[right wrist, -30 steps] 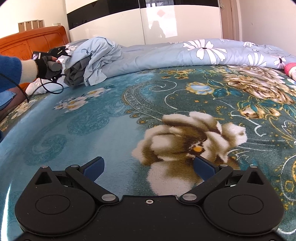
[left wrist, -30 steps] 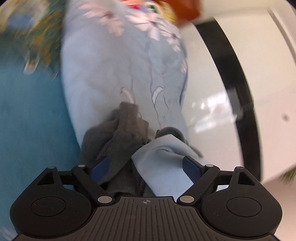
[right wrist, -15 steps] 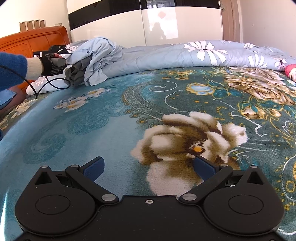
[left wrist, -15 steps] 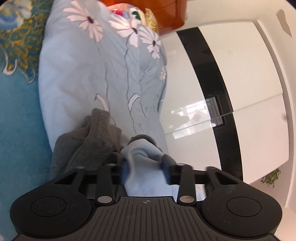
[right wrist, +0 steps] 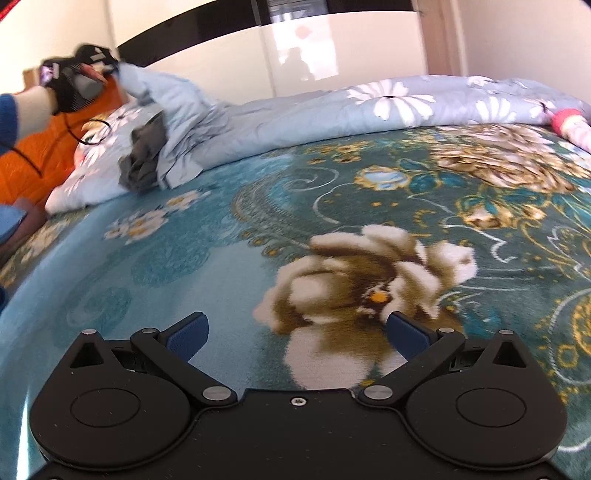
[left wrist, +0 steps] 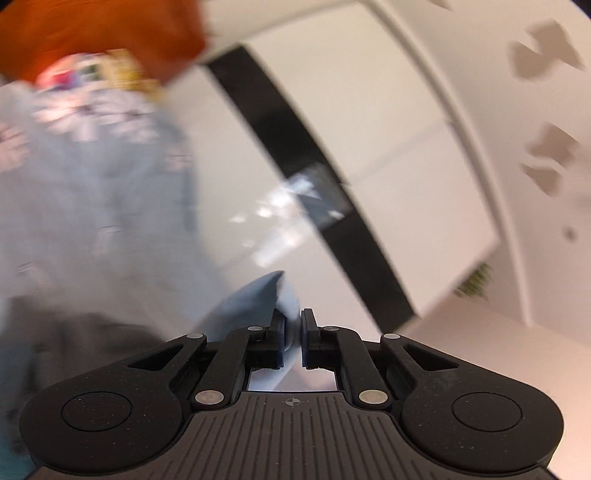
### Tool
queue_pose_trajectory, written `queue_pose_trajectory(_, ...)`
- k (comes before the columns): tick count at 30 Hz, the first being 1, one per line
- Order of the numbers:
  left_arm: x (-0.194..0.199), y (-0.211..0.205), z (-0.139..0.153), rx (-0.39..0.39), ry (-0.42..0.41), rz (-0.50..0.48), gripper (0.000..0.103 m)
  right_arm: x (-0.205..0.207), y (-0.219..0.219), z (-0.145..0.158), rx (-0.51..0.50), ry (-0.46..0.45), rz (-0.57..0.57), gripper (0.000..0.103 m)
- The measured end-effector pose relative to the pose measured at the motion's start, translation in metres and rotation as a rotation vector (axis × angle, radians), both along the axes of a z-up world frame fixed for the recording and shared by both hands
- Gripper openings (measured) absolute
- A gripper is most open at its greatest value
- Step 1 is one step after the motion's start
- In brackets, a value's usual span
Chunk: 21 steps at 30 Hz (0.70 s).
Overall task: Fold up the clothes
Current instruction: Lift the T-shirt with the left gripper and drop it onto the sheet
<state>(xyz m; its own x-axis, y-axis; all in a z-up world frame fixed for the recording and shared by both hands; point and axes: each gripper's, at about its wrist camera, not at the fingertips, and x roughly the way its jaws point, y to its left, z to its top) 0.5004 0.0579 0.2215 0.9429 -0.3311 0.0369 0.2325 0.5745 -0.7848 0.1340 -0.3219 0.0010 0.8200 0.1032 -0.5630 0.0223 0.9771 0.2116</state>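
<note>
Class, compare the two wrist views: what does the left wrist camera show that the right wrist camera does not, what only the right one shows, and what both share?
Only the left wrist view: the left claw close up, closing on a light blue cloth.
Only the right wrist view: the open right claw above the teal floral blanket, a dark grey garment and a hand.
Both: the blue daisy quilt, the orange headboard and the white wardrobe.

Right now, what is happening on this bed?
A person is working with a handheld gripper in each hand. The left gripper is closing on a corner of the light blue garment and holds it raised above the bed, by the orange headboard. A dark grey garment lies bunched under the blue one. The right gripper is open and empty, low over the floral blanket. Nothing looks folded yet.
</note>
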Motion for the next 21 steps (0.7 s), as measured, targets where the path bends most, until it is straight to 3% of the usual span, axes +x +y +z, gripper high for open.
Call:
queue_pose_trajectory(6,-0.041,-0.061,0.083,0.047,-0.147,-0.157,0.002,-0.018,-0.011,0.030,-0.005,-0.074,-0.034,0.102)
queue_pose_trajectory(10,-0.071,-0.090,0.131,0.120,-0.181,-0.229,0.001,-0.036,-0.019,0.055,-0.012,-0.132,-0.066,0.102)
queue_pose_trajectory(13,-0.095,-0.102,0.152,0.162,-0.195,-0.269,0.001,-0.049,-0.022,0.070,-0.011,-0.167,-0.081,0.102)
queue_pose_trajectory(18,-0.132,-0.095,0.171,0.158,-0.212,-0.328,0.001,-0.072,-0.016,0.093,-0.014,-0.214,-0.062,0.102)
queue_pose_trajectory(21,-0.169,-0.089,0.198,0.128,-0.323,-0.393,0.000,-0.086,-0.011,0.108,-0.026,-0.244,-0.053,0.102)
